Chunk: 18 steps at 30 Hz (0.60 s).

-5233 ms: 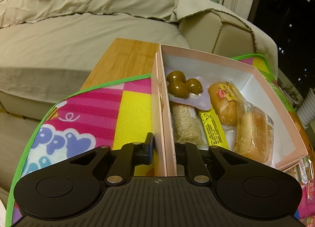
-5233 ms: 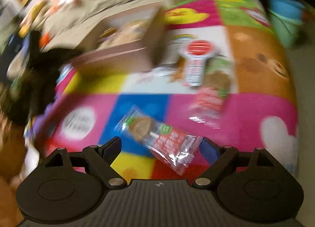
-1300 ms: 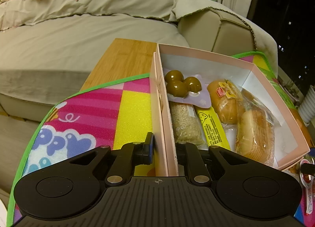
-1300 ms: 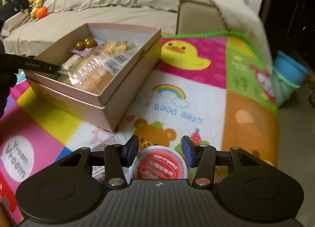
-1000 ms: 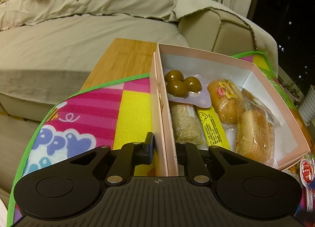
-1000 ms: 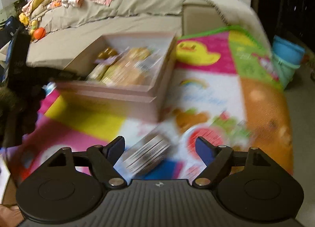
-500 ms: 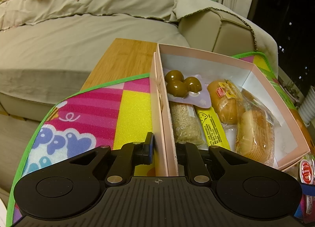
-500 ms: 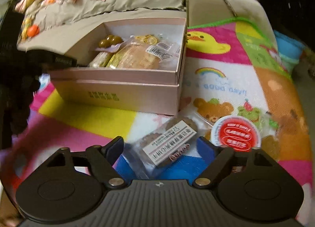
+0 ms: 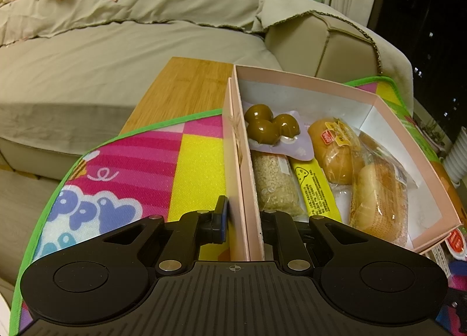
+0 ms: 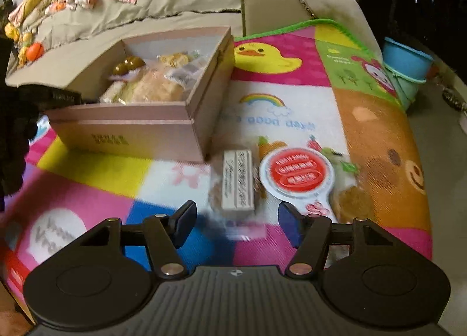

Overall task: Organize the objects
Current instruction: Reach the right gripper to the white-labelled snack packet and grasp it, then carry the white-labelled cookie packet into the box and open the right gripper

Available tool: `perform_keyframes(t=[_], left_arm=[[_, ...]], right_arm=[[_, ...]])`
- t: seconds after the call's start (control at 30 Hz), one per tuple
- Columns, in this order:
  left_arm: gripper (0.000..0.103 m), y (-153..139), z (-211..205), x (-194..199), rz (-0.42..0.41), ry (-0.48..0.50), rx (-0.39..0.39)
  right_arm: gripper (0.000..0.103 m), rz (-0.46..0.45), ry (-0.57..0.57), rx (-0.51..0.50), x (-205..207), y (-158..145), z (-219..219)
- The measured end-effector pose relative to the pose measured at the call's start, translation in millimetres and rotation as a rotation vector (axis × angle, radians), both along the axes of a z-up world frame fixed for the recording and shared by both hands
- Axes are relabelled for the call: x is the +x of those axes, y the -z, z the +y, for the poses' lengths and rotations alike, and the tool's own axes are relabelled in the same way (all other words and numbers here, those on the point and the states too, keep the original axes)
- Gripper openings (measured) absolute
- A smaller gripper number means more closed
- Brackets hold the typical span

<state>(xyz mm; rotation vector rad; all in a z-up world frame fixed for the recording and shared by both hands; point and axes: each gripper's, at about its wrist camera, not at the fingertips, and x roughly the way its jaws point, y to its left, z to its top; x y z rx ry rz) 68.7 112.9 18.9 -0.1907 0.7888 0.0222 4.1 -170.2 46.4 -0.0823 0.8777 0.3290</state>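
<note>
Two claws differ: my left claw [image 9: 240, 219] stays clamped on the pink box [image 9: 243, 178] wall, while my right claw [image 10: 236, 223], since swinging over the biscuit packet [image 10: 237, 181], is closing, not yet touching it.

Left hand-held gripper [image 9: 243, 220]: pitched downward, jaws drawn close together and clamped on the near side wall of the pink box [image 9: 303, 79], one finger outside the wall, the other inside it. Blue pad visible on the outer finger, flat against the wall.

Right hand-held gripper [image 10: 236, 220]: also tilted downward, over the play mat [image 10: 292, 120]. Jaws apart and closing. The near end of a wrapped snack pack [image 10: 237, 183] lies between the fingertips; the pads are not touching it. Blue pads face each other across the gap. View slightly blurred.

In the right wrist view, the left hand-held gripper shows as a dark shape at the far left edge, its tip at the box rim.
</note>
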Motion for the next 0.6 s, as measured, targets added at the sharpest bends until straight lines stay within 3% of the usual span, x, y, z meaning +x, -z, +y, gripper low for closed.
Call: perform_keyframes(t=[0.2,0.23,0.3,0.6], left_arm=[[0.015,1,1,-1,0.0,0.002,0.002],[0.014,1,1,-1,0.001,0.002,0.002],[0.014,1,1,-2,0.001,0.002,0.003],[0.014,2,0,-3,-0.004,-0.001,0.004]], right_arm=[[0.061,-0.052,-0.041,-0.038,21,6,20],[0.059,-0.051,-0.044,-0.036,23,6,21],[0.045,-0.05,-0.051,-0.042,26,5,22],[0.035,-0.004,-0.064,-0.078,-3,-9,6]])
